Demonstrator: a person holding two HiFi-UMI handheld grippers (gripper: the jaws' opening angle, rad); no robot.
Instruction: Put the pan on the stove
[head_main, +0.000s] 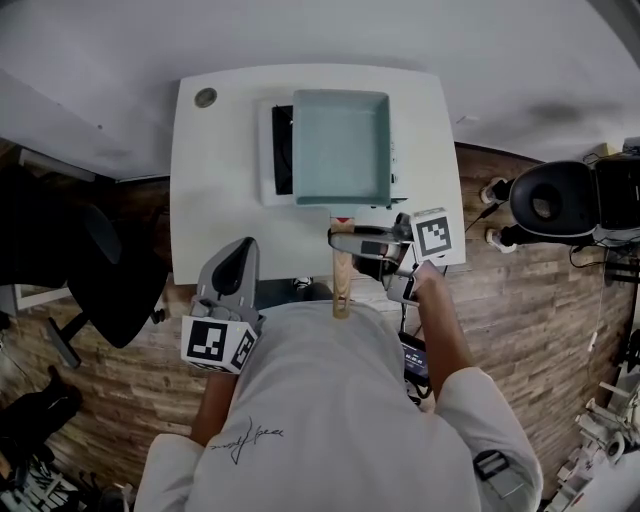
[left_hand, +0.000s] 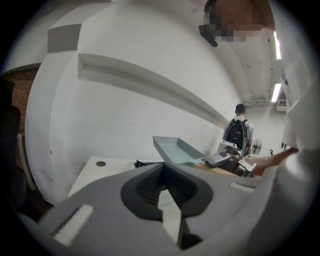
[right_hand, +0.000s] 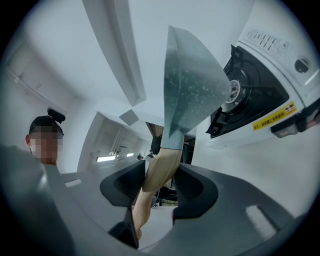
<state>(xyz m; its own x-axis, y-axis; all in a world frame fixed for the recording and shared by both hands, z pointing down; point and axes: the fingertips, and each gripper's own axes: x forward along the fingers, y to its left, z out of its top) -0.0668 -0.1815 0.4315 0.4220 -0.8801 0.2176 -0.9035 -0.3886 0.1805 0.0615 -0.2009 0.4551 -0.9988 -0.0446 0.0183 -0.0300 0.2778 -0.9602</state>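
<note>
A square grey-green pan hangs over the white stove on the white table. Its wooden handle points toward me. My right gripper is shut on that handle from the right. In the right gripper view the pan is tilted and lifted off the black burner of the stove, with the handle pinched between the jaws. My left gripper hovers at the table's front edge, left of the handle, shut and empty. From it, the pan shows ahead to the right.
A round grommet sits in the table's far left corner. A black office chair stands to the left of the table and another black chair to the right, on a wooden floor. A person with a backpack stands far off.
</note>
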